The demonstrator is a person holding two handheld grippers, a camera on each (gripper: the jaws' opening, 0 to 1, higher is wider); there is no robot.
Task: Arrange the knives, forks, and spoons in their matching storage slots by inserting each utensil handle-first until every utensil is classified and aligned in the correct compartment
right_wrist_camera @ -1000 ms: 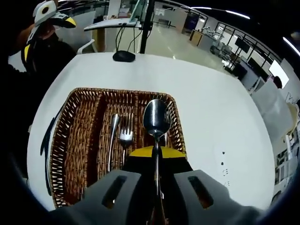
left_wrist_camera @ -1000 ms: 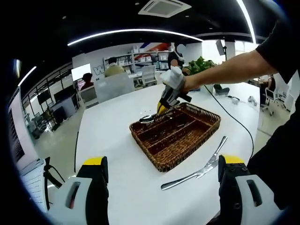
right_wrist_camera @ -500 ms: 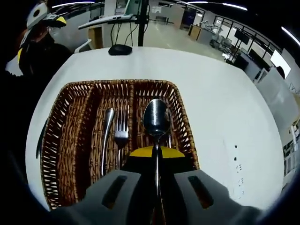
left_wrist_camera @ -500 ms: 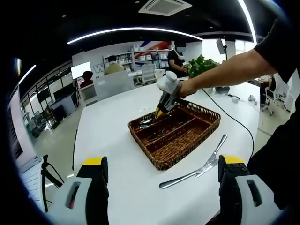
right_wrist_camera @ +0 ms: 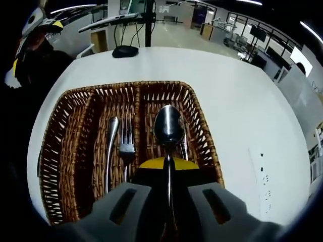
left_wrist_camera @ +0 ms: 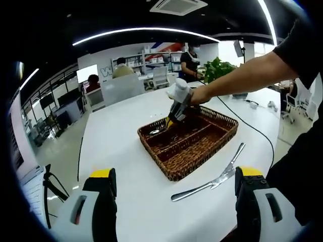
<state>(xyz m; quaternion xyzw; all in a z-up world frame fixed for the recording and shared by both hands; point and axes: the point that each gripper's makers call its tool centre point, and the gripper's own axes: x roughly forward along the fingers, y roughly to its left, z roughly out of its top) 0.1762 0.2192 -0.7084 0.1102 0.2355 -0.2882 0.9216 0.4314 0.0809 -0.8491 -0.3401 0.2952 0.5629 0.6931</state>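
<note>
- Spoon (right_wrist_camera: 168,126) clamped in right gripper (right_wrist_camera: 168,166), bowl forward, held over the basket's (right_wrist_camera: 60,146) right-hand compartment — not yet laid down.
- Already sorted — two forks (right_wrist_camera: 126,146) in middle compartment.
- Left outside: knife (left_wrist_camera: 214,179) on table (left_wrist_camera: 126,151), near basket's front corner.
- Left gripper (left_wrist_camera: 174,194) with jaws apart, holding nothing.

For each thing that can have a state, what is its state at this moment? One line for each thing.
Left gripper: open, holding nothing.
Right gripper: shut on the spoon.
Spoon: held, bowl forward, over the basket's right compartment.
Fork: lying in the middle compartment.
Wicker basket: left compartment looks empty.
Two utensils: lying on the table beside the basket.
</note>
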